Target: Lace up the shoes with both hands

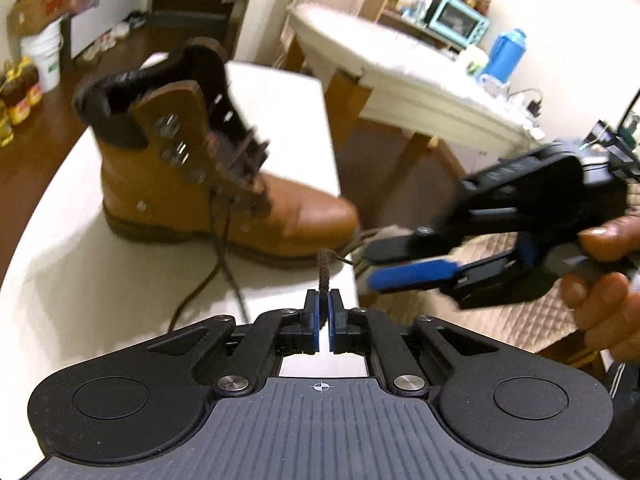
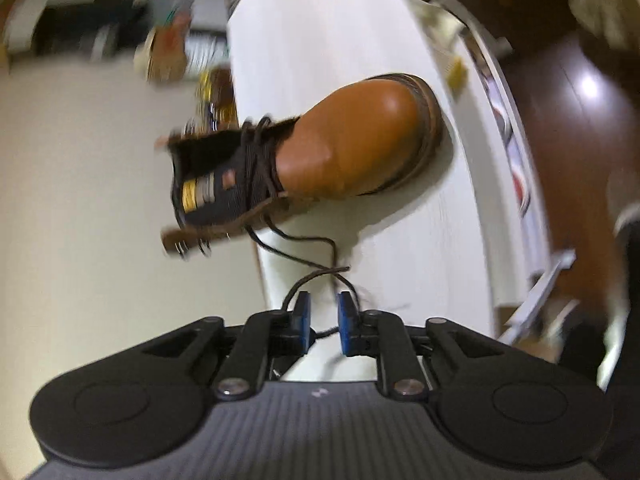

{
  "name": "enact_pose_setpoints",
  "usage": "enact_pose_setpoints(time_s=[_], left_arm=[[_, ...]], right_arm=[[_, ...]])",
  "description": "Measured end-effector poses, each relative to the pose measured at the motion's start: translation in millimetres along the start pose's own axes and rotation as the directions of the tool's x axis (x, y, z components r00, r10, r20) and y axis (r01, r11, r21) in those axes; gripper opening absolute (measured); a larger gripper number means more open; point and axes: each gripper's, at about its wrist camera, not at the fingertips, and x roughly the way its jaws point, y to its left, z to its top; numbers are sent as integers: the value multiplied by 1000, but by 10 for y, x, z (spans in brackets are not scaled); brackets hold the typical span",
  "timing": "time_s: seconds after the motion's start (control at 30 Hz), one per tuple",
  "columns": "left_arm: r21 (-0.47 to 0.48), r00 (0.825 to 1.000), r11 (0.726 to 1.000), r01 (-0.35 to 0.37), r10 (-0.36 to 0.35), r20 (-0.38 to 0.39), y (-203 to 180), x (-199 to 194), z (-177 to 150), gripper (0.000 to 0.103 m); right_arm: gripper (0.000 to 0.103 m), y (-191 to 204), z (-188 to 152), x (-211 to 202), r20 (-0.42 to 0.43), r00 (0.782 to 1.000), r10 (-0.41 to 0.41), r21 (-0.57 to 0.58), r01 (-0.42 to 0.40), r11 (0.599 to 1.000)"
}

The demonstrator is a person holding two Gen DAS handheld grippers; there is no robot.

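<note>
Left gripper [image 1: 324,312] at bottom centre pinches the brown lace end [image 1: 322,276], keeping it taut for a handoff. Your right gripper [image 2: 323,316] has its jaws apart; lace [image 2: 320,270] crosses between, probably not clamped, view's blurred. Tan boot [image 1: 192,168] stands upper left on the white table [image 1: 80,280].

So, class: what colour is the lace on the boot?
Dark brown lace, against the tan boot; clearest in the right wrist view.

Cream walls [image 1: 560,20], dark wood floor [image 1: 24,168], white table [image 1: 400,80].
</note>
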Motion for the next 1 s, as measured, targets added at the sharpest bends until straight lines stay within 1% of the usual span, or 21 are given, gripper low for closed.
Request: enact_pose_setpoints(time_s=[0.07,0.13,0.2,0.27,0.3,0.33,0.43,0.5,0.57,0.67,0.77,0.8,0.9,1.0], left_arm=[[34,1000,999,2,-3,21,-86,-50,21,4],[51,999,999,11,-13,31,-144,-80,39,4],[62,999,998,16,-18,32,-210,-74,71,4],[72,1000,997,19,-21,21,-275,-53,89,4],[73,1000,997,19,-20,17,-287,-62,87,4],[70,1000,997,23,-24,9,-296,-58,83,4],[64,1000,997,31,-31,-4,-333,-17,71,4],[59,999,997,41,-41,-6,-342,8,76,4],[54,999,998,41,-41,-6,-342,34,86,4],[26,999,999,32,-32,-3,-319,62,99,4],[-19,1000,999,26,-26,11,-264,69,118,4],[-25,1000,999,26,-26,14,-253,70,122,4],[-49,999,998,25,-24,27,-206,68,137,4],[-40,999,999,36,-35,30,-207,66,140,4]], right_arm=[[22,-5,-6,-2,-7,998,61,73,-60,996],[22,8,10,-3,-4,996,85,111,-84,990],[21,29,27,-22,-2,996,85,110,-84,990],[20,75,82,-47,18,998,59,79,-61,995],[11,116,118,-69,27,998,48,44,-49,998],[7,160,147,-82,39,999,26,2,-26,1000],[5,288,201,-92,51,999,-17,-126,23,992],[4,392,209,-106,61,998,-34,-216,47,975],[4,483,216,-91,61,997,-51,-278,66,958],[5,560,242,-56,51,996,-68,-319,80,944],[11,595,264,-9,37,996,-87,-320,94,943],[15,594,263,-6,41,995,-93,-318,102,943],[15,585,244,0,46,994,-102,-320,111,941],[15,570,238,10,48,993,-103,-316,113,942]])
